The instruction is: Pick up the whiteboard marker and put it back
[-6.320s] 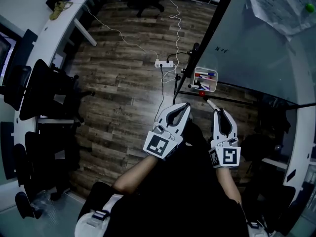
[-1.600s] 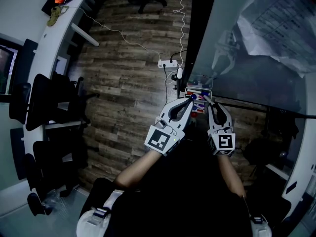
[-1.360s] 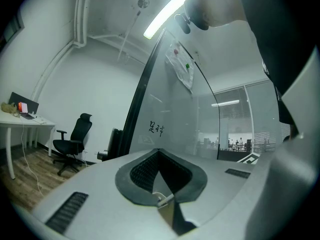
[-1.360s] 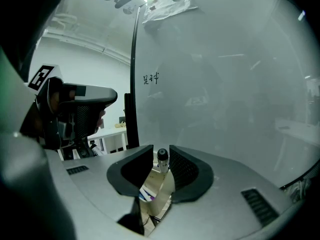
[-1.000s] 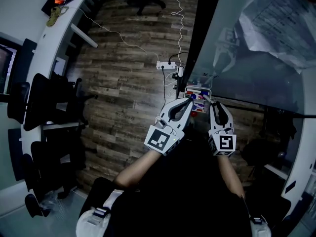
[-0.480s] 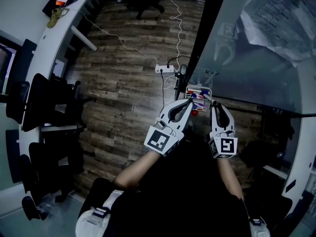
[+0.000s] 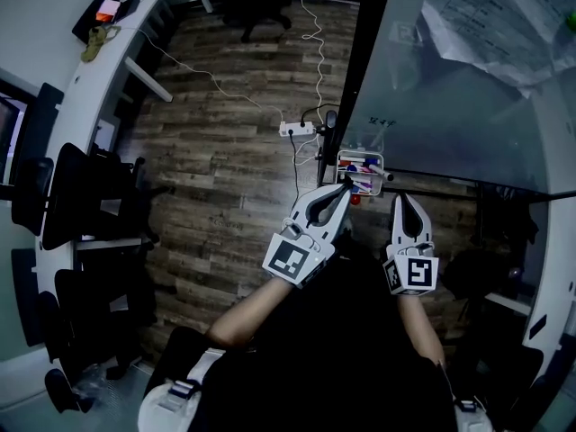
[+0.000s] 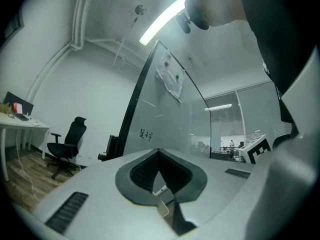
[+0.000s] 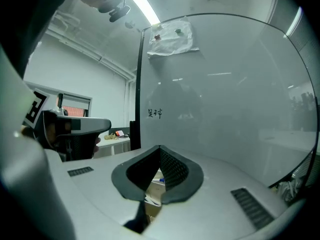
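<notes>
White plastic tray [image 7: 359, 154] at the foot of the glass board [image 7: 450, 88] holds the whiteboard marker [image 7: 364, 163] among other pens in the head view. The right gripper [image 7: 400, 198], which was at the tray's edge a moment ago, has drawn back and now stands apart from it. The left gripper [image 7: 346, 184] stays with its tip at the tray's lower left corner. Dark wood floor [image 7: 225, 178] fills the middle, with a power strip [image 7: 297, 129] above and a curved white desk [image 7: 81, 70] at upper left. In the left gripper view the jaws meet at the tip on nothing, and an office chair [image 8: 67, 146] stands at lower left. In the right gripper view the jaws are likewise together and empty, with a blue-capped pen [image 9: 158, 180] showing behind them.
</notes>
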The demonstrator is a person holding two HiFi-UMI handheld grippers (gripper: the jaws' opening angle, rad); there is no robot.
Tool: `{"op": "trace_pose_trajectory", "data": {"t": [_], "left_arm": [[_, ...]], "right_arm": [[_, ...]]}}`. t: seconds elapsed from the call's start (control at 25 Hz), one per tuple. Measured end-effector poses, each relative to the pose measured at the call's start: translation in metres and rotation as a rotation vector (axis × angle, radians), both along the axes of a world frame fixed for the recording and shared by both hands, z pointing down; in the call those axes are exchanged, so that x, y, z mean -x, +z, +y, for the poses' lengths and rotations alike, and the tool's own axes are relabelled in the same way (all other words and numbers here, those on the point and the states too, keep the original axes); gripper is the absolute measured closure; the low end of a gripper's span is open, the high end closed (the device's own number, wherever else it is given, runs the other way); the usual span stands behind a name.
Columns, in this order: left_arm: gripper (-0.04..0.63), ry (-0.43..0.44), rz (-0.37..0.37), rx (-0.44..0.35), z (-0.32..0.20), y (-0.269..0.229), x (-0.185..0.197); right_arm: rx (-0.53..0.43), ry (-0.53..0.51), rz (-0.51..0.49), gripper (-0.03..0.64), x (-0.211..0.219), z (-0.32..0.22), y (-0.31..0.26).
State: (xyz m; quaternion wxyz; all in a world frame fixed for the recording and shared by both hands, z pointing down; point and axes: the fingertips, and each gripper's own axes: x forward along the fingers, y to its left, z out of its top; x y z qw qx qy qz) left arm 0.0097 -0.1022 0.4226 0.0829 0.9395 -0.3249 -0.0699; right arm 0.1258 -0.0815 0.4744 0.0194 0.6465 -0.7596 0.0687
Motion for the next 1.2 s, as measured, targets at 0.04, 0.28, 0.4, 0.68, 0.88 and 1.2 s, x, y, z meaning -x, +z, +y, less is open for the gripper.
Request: {"op": "trace_pose_trajectory", "data": {"t": [0.04, 0.28, 0.4, 0.68, 0.88, 1.2], "left_arm": [[0.588, 0.005, 0.000, 0.001, 0.002, 0.001, 0.000], [0.588, 0.008, -0.020, 0.008, 0.008, 0.005, 0.003], [0.588, -0.001, -0.038, 0.010, 0.008, 0.006, 0.006], [0.588, 0.003, -0.013, -0.003, 0.010, 0.001, 0.005], [0.588, 0.007, -0.012, -0.002, 0.011, 0.002, 0.006], [0.588, 0.003, -0.020, -0.003, 0.011, 0.003, 0.007]], "right_arm": [[0.007, 0.002, 0.000, 0.603, 0.000, 0.003, 0.002], [0.017, 0.001, -0.003, 0.603, 0.003, 0.013, 0.005], [0.012, -0.003, -0.003, 0.603, 0.004, 0.015, 0.004], [0.021, -0.018, 0.011, 0.603, 0.009, 0.017, 0.007], [0.018, -0.014, 0.010, 0.603, 0.008, 0.017, 0.006], [0.025, -0.012, 0.013, 0.603, 0.009, 0.016, 0.007]]}}
